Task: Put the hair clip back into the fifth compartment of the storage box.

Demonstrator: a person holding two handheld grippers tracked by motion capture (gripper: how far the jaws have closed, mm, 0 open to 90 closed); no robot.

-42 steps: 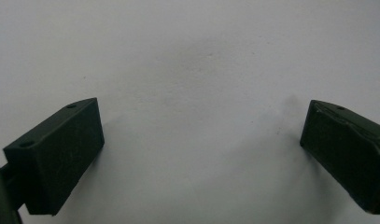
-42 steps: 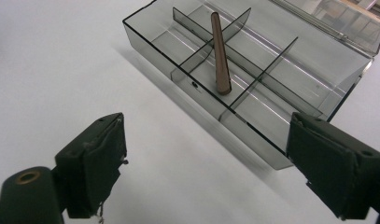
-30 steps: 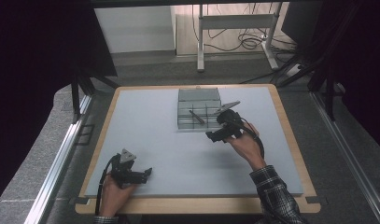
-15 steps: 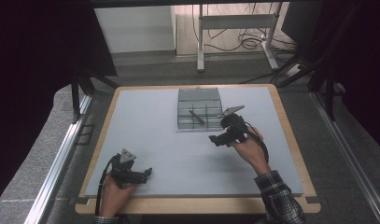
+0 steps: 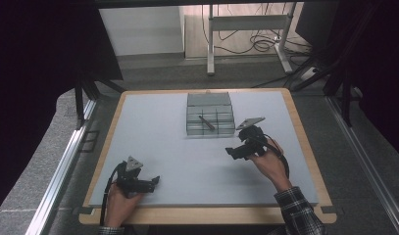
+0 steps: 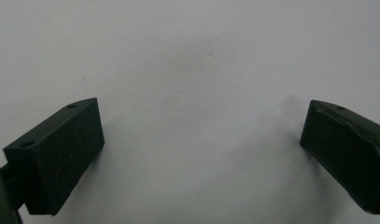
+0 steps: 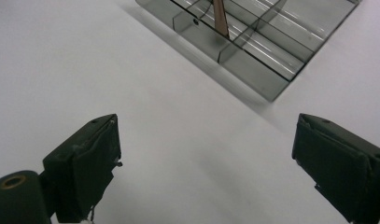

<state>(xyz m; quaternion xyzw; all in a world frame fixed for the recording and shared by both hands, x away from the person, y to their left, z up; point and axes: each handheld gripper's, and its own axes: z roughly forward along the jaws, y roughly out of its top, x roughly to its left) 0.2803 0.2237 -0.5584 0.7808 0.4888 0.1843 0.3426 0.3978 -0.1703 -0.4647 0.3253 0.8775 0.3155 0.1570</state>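
Both grippers spread wide, gripping nothing.
We held the right gripper (image 5: 232, 152) near the clear grey plastic divided tray (image 5: 210, 115); a thin brown stick (image 5: 206, 122) lay across its compartments, left gripper (image 5: 154, 181) well apart.

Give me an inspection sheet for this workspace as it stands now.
Surface: pale grey mat on a wood-edged table; no spills seen.
Job's things: clear divided tray at the far middle; a thin dark stick lies slantwise across its compartments.
Clutter: nothing seen.
Grippers: left gripper open, low over bare mat at the near left; right gripper open, on the near side of the tray, apart from it, holding nothing.
Cables: a black cable loops from the left gripper; another runs by the right hand.
Surroundings: dark frame struts, grey floor, a white stand and loose wires beyond the table.
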